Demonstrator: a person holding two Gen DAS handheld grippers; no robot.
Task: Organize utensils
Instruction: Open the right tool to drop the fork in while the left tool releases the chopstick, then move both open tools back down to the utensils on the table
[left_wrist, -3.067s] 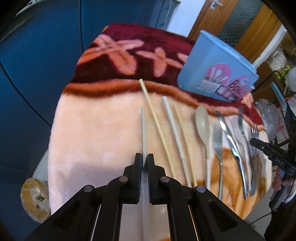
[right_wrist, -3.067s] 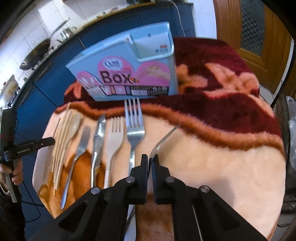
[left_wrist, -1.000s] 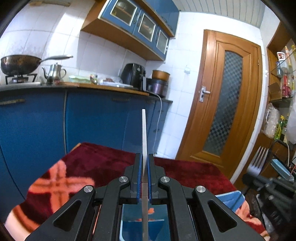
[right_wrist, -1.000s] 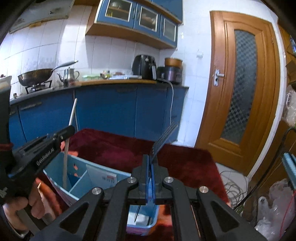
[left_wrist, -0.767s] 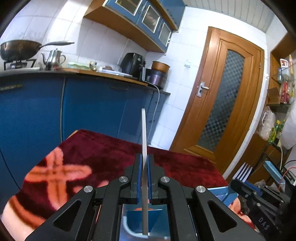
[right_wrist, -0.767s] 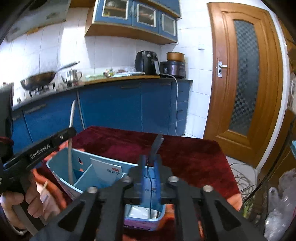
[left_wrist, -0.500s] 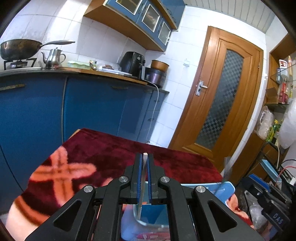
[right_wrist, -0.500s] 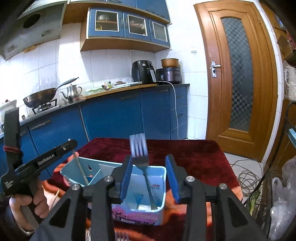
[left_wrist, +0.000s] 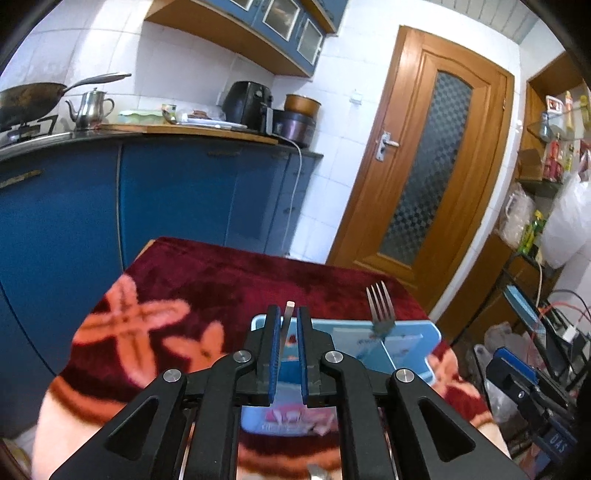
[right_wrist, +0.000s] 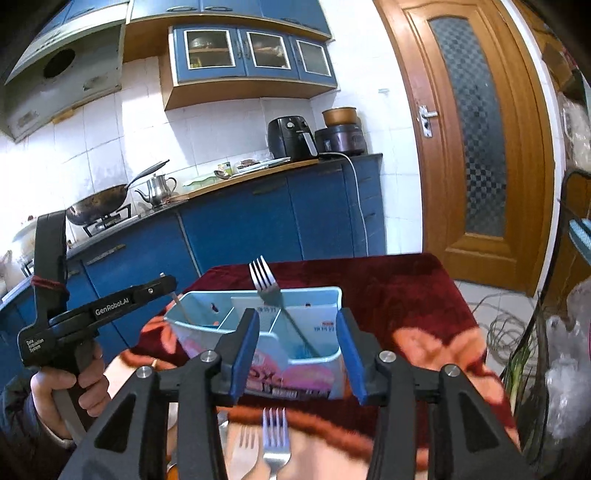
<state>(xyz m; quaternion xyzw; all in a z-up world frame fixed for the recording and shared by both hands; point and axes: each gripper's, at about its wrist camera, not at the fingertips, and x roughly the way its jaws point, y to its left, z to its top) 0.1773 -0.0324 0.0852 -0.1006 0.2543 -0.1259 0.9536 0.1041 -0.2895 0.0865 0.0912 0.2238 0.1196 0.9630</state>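
Note:
A light blue utensil box (right_wrist: 314, 295) with dividers stands on the blanket. A metal fork (right_wrist: 264, 280) leans in its right compartment, tines up, and shows in the left wrist view too as the fork (left_wrist: 380, 306). My right gripper (right_wrist: 297, 321) is just short of the box, its jaws opening wide with nothing between the pads. A pale chopstick (left_wrist: 287, 325) leans down into the box (left_wrist: 406, 325) at its left end. My left gripper (left_wrist: 288, 314) straddles it, jaws opening, with a gap on each side of the stick. The left gripper (right_wrist: 166, 286) hangs over the box's left corner.
The dark red and peach blanket (left_wrist: 221, 277) covers the table. A metal fork (right_wrist: 275, 435) and a pale fork (right_wrist: 245, 443) lie on it nearer me. A hand (right_wrist: 55, 391) holds the left gripper. Blue cabinets stand behind, a wooden door to the right.
Both grippers carried their utensils from the blanket up over the box. The chopstick slid down between the left pads into the box. The right jaws opened and left the fork standing there.

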